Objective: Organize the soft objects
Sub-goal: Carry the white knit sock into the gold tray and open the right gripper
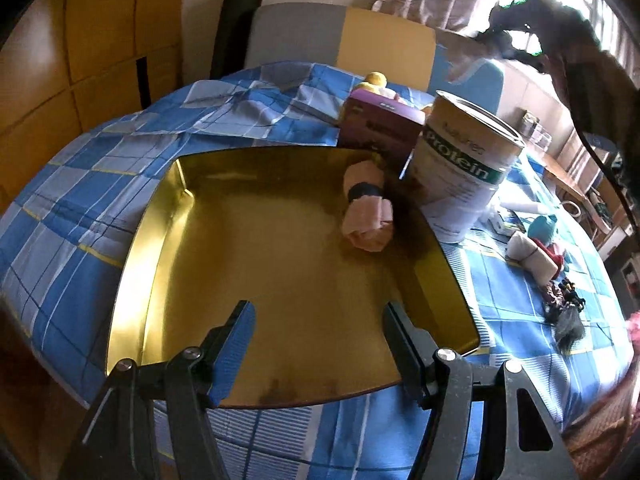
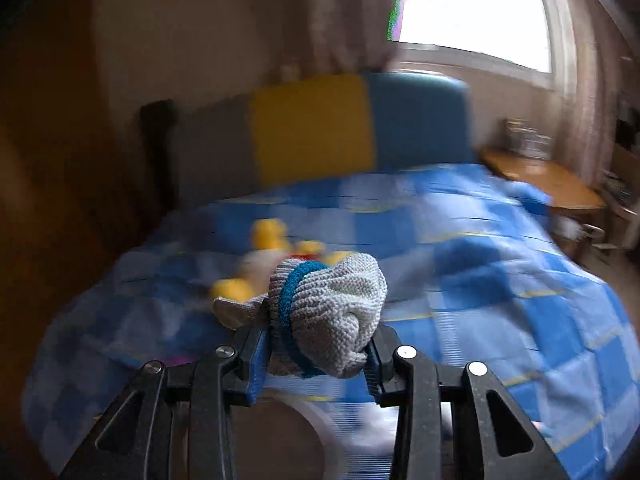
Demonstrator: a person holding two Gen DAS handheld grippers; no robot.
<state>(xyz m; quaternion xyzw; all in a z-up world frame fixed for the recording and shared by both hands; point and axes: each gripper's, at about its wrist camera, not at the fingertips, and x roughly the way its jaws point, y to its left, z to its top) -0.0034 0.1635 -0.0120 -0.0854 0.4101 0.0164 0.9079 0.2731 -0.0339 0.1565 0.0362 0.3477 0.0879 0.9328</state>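
Your right jaws are clenched on the grey knitted roll (image 2: 332,316), a bundle with a blue band around it, gripped low so most of it bulges above the right gripper (image 2: 316,364); your left jaws stand apart with nothing between them, the left gripper (image 1: 320,344) hovering over the near edge of the gold tray (image 1: 168,240). One pink roll (image 1: 366,212) with a dark band already lies in the tray's far right corner, so the grey one probably goes in next to it. Risks: the right wrist view is smeared with blur, so you seem to be swinging fast, and a soft bundle pinched only at its base could slip out or unroll mid-air. The protein tin (image 1: 464,160) and the purple box (image 1: 380,124) stand right against the tray's far right edge, so a sweep coming in from that side could knock the tin over. The tray sits on soft bedding, so pressing on its rim may tip it. Surface is a bed with a blue checked cover (image 1: 100,184); more bundles (image 1: 532,256) and dark hair ties (image 1: 564,304) wait on the cover to the tray's right, a yellow plush toy (image 2: 268,248) lies farther back. Headboard (image 2: 312,128) is grey, yellow and blue; bright window (image 2: 476,12), curtains, wooden side table (image 2: 548,180) to the right.
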